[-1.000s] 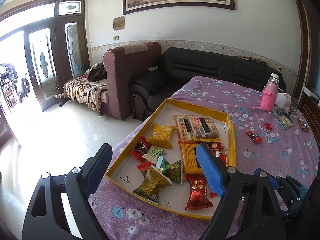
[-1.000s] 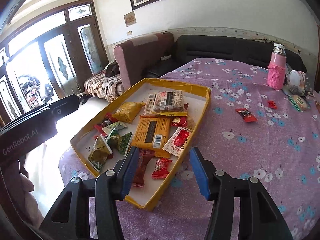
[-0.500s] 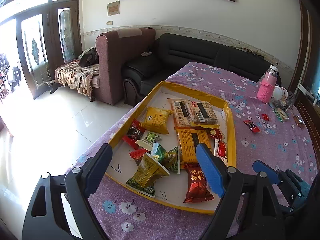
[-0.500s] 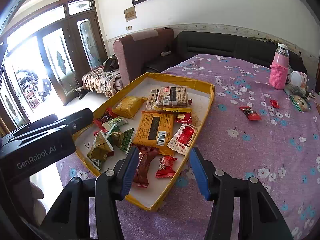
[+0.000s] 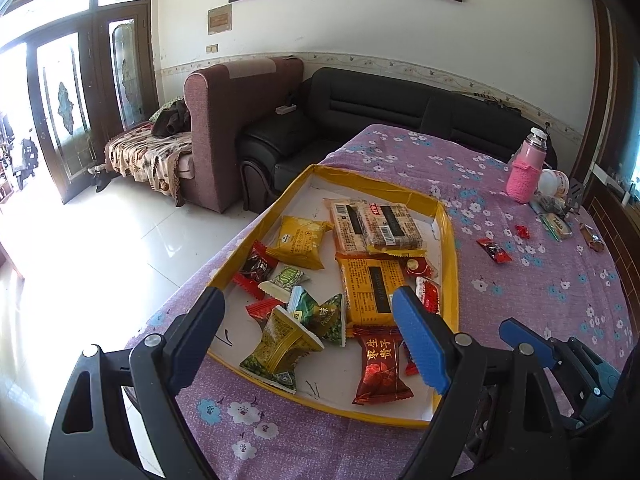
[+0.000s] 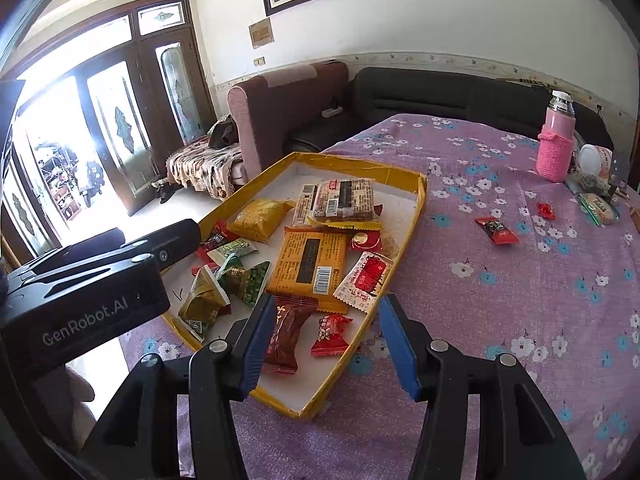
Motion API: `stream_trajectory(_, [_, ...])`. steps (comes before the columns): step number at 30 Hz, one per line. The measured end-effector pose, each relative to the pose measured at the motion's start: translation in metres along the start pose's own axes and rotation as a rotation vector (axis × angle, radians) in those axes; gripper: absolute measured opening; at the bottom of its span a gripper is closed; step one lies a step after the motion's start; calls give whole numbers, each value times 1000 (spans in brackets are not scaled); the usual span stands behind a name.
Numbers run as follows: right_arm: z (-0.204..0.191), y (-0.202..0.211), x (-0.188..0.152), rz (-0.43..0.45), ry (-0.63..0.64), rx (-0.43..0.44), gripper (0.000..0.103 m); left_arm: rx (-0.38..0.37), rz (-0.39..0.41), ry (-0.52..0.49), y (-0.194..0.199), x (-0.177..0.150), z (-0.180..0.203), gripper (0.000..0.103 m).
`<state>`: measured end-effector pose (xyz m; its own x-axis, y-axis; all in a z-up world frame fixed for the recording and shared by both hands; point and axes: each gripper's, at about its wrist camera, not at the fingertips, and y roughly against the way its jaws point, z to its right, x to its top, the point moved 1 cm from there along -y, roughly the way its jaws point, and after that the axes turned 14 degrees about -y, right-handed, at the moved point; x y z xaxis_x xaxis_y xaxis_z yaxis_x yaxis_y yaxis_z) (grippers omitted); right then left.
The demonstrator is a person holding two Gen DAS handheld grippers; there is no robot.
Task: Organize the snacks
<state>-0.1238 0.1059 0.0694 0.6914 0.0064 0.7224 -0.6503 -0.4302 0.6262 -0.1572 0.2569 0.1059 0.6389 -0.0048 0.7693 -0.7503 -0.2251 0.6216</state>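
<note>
A shallow yellow-rimmed tray (image 5: 451, 240) (image 6: 416, 204) lies on a purple flowered tablecloth and holds several wrapped snacks: a yellow packet (image 5: 298, 240), an orange packet (image 6: 310, 262), a dark red packet (image 5: 380, 364) and green triangular packs (image 5: 280, 344). A red candy (image 6: 496, 230) and a smaller red candy (image 6: 545, 211) lie loose on the cloth to the right. My left gripper (image 5: 308, 334) hangs open above the tray's near end, holding nothing. My right gripper (image 6: 326, 338) is open over the tray's near right rim, with nothing between its fingers.
A pink bottle (image 6: 555, 148), a white cup (image 6: 596, 160) and small packets stand at the table's far right. A maroon armchair (image 5: 236, 120) and a black sofa (image 5: 380, 104) lie beyond the table. Tiled floor drops off at the left.
The left view has shifted, so the tray sits more centred between its fingers and the left gripper's body looms larger in the right view. The right gripper stays put.
</note>
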Motion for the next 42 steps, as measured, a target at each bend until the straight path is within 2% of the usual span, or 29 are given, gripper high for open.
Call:
stream_trajectory(16, [1, 13, -4, 43, 26, -11, 55, 32, 43, -1, 14, 3, 6, 87])
stream_trajectory(23, [3, 24, -4, 68, 25, -2, 57, 63, 109, 10, 35, 5, 9, 87])
stream_trajectory(34, [13, 51, -9, 114, 11, 12, 58, 157, 256, 22, 83, 7, 19, 88])
stream_trajectory(42, [16, 70, -14, 159, 18, 15, 66, 194, 293, 21, 100, 4, 27, 90])
